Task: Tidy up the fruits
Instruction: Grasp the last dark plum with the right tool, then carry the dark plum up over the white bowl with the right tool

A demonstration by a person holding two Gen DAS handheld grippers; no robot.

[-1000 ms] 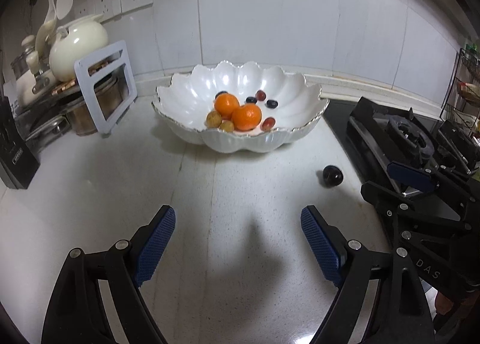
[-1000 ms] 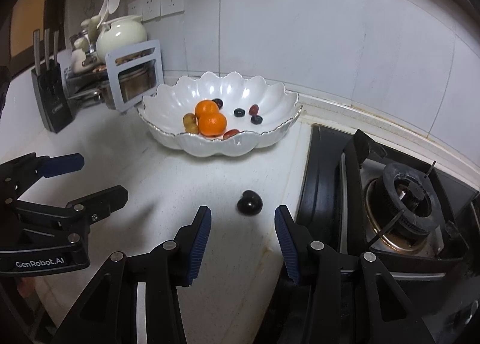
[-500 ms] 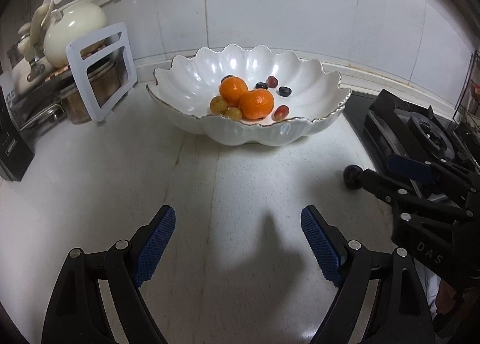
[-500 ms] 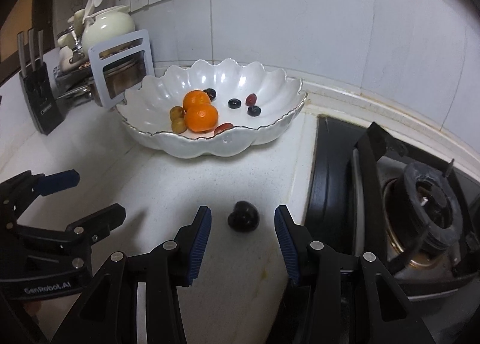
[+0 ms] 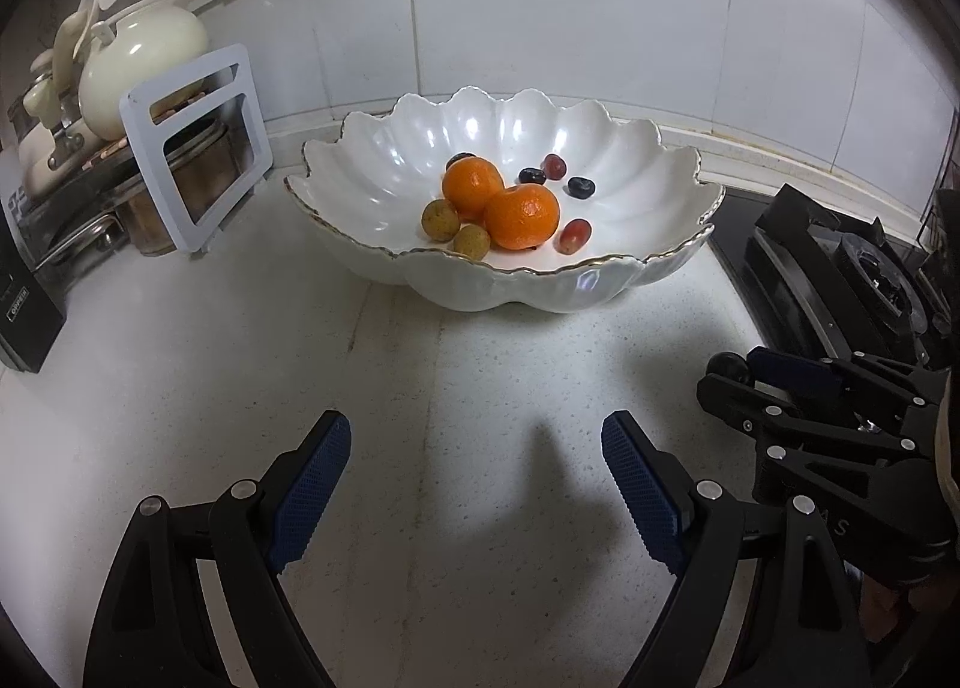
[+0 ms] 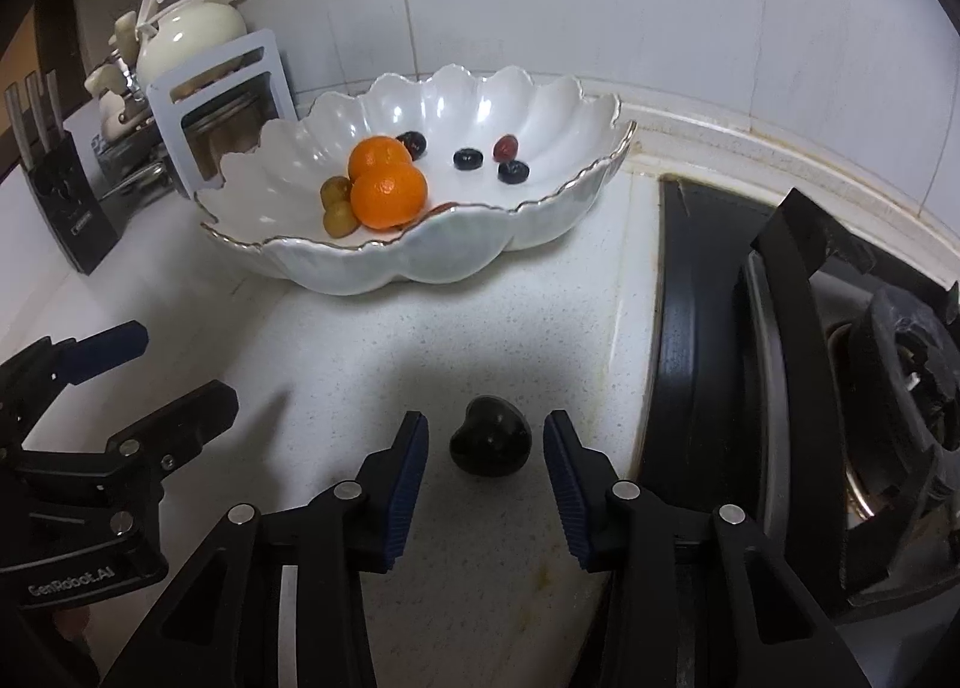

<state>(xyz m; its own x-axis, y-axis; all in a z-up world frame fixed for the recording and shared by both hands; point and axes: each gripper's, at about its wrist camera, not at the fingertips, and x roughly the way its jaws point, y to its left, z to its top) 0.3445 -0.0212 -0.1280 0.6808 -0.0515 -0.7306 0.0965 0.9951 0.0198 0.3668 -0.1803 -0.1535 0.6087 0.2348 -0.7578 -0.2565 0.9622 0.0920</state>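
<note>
Closing right gripper (image 6: 486,469) has neared dark fruit (image 6: 491,443), seemingly beside stove (image 6: 780,340).

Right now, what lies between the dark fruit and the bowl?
Only bare countertop between the dark fruit and the bowl, as the right wrist view shows.

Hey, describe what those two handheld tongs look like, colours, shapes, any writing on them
Both tongs are matte black linkage frames with silver rivets at the joints. Each finger ends in a blue pad with a fine waffle texture. The left tongs carry white lettering reading GenRobot.AI on the body, seen from the right wrist view. The right tongs show pale letters ending in AS. No cables or sleeves are visible.
</note>
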